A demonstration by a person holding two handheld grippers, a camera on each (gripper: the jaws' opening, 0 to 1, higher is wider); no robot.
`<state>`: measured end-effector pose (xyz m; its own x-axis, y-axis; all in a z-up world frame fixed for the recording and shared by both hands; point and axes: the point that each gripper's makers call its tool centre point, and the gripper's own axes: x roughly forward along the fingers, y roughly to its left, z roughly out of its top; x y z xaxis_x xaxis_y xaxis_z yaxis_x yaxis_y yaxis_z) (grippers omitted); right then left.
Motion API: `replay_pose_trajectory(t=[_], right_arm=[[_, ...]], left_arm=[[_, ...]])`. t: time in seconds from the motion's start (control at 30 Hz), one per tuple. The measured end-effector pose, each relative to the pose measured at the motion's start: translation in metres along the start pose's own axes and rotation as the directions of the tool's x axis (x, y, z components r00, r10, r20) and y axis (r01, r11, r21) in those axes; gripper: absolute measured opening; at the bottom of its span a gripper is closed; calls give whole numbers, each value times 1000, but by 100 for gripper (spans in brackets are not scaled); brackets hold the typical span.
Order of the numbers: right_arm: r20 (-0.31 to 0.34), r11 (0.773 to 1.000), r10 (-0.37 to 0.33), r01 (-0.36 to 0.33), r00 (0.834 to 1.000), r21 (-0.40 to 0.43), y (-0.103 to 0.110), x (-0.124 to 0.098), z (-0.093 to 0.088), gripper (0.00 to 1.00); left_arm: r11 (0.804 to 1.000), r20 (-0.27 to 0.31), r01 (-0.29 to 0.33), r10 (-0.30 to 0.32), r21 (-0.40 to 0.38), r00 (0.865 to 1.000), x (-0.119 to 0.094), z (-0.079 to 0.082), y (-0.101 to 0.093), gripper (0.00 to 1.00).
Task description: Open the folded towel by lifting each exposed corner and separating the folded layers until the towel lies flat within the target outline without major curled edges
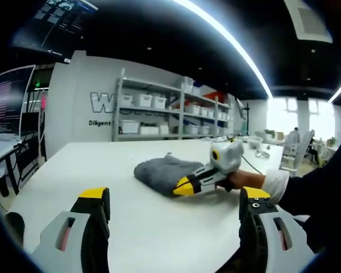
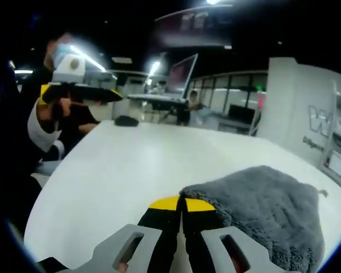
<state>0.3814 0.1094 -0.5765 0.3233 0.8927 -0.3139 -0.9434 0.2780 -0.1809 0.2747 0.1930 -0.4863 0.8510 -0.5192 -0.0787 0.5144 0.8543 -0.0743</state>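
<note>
White and broad, the table [image 1: 131,187] runs through a dim office with long ceiling lights overhead. From the left gripper view, going left to right: dark monitors [image 1: 8,99] stand at the far left beside the table, then a white wall with large lettering behind a metal shelf rack [image 1: 159,111] loaded with white bins, then bright windows at the far right. The left gripper [image 1: 176,210] rises from the bottom of its view with its yellow-tipped jaws spread wide apart over bare tabletop, holding nothing. Beyond it, near the table's middle, lies the grey towel [image 1: 159,170], folded into a soft rumpled heap. The right gripper [image 1: 184,186] comes in from the right, held in a person's hand [image 1: 244,181] with a white cuff and dark sleeve, its yellow tips touching the towel's near right edge. In the right gripper view, the left gripper [image 2: 79,91] is held up at the left, well away from the towel, with the person's dark-clothed body behind it. A small dark object [image 2: 126,120] sits on the far side of the table, too small to identify. Desks and seated people show in the background. At bottom centre the right gripper's jaws are pressed together at the towel's [image 2: 261,207] left edge; whether any cloth is pinched between them cannot be told.
</note>
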Motion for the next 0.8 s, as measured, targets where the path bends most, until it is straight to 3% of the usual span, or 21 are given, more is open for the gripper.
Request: replay_pose_trajectory(t=[0.8], right_arm=[[-19,997,-60,59,998,-54,1,19,2,0]], left_arm=[[1000,-13,1,-1,10,1000,2,-2,0,92]])
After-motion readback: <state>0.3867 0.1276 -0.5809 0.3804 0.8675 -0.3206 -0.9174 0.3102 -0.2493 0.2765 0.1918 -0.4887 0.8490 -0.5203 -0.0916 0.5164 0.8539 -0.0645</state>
